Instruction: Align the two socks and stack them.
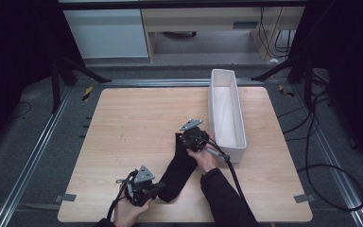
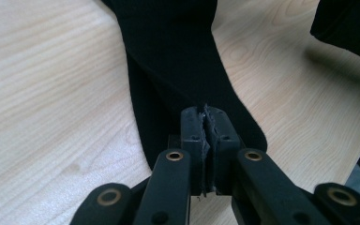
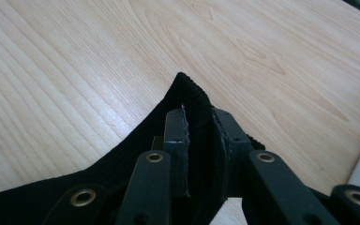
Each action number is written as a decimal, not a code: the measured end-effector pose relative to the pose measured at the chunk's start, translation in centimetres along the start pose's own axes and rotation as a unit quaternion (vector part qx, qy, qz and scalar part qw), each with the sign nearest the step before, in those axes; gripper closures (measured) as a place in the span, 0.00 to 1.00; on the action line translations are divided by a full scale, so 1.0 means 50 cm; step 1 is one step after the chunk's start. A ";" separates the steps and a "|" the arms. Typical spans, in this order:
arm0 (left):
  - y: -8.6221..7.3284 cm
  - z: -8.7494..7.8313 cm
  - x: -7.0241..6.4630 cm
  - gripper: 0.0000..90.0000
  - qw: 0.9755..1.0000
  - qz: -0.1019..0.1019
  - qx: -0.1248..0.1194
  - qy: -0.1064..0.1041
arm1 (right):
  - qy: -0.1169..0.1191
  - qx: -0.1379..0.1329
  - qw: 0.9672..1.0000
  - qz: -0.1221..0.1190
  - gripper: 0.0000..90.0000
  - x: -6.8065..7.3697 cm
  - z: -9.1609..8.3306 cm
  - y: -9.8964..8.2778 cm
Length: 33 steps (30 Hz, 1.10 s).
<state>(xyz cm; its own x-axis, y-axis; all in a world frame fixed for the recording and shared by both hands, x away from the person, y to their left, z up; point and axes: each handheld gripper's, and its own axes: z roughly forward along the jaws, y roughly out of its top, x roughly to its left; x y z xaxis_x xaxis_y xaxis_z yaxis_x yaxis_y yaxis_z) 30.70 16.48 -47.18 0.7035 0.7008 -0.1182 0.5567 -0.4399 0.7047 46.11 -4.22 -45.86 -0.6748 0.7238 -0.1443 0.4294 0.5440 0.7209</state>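
Left gripper [image 1: 157, 187] low at near table edge, left hand [image 1: 128, 211] wrapped round its body, jaws pinched tight on black cloth [image 1: 179, 168]. Right gripper [image 1: 183, 138] farther out, right hand [image 1: 202, 158] behind it, dark sleeve [image 1: 224, 198] angling in from bottom; jaws part-closed with cloth between pads (grey plate on top of each).

Matt black ribbed cloth sock [image 1: 177, 170] lies on smooth pale wood-grain table [image 1: 137, 118].

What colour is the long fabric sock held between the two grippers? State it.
Black, with a ribbed knit at its cuff end; the long fabric sock shows this best in the right gripper view.
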 end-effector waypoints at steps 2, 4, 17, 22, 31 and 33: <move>-0.002 0.005 -0.002 0.95 1.000 -0.003 0.006 -0.007 | -0.006 -0.001 1.000 0.000 0.86 0.004 0.011 -0.006; -0.003 0.009 -0.001 0.95 1.000 -0.002 0.010 -0.007 | -0.013 -0.002 1.000 0.001 0.86 0.005 0.021 -0.012; -0.014 0.021 0.009 0.92 1.000 0.002 0.019 0.007 | -0.033 -0.010 0.999 0.005 0.67 0.011 0.047 -0.033; -0.018 0.019 0.011 0.90 1.000 0.000 0.021 0.005 | -0.014 -0.046 0.999 0.011 0.60 0.011 -0.004 -0.016; -0.019 0.019 0.011 0.90 1.000 0.005 0.024 0.009 | 0.047 -0.035 0.998 0.018 0.64 0.023 -0.075 -0.062; -0.018 0.019 0.011 0.90 1.000 0.005 0.024 0.009 | 0.050 -0.029 0.998 0.014 0.65 0.027 -0.083 -0.084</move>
<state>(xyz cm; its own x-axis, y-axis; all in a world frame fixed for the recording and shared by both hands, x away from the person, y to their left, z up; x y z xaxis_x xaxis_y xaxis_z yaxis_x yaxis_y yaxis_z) 31.00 16.74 -48.57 0.7008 0.7064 -0.0988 0.5708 -0.4723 0.6716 40.91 -7.28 -46.25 -0.7209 0.6907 -0.0562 0.4161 0.4963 0.7619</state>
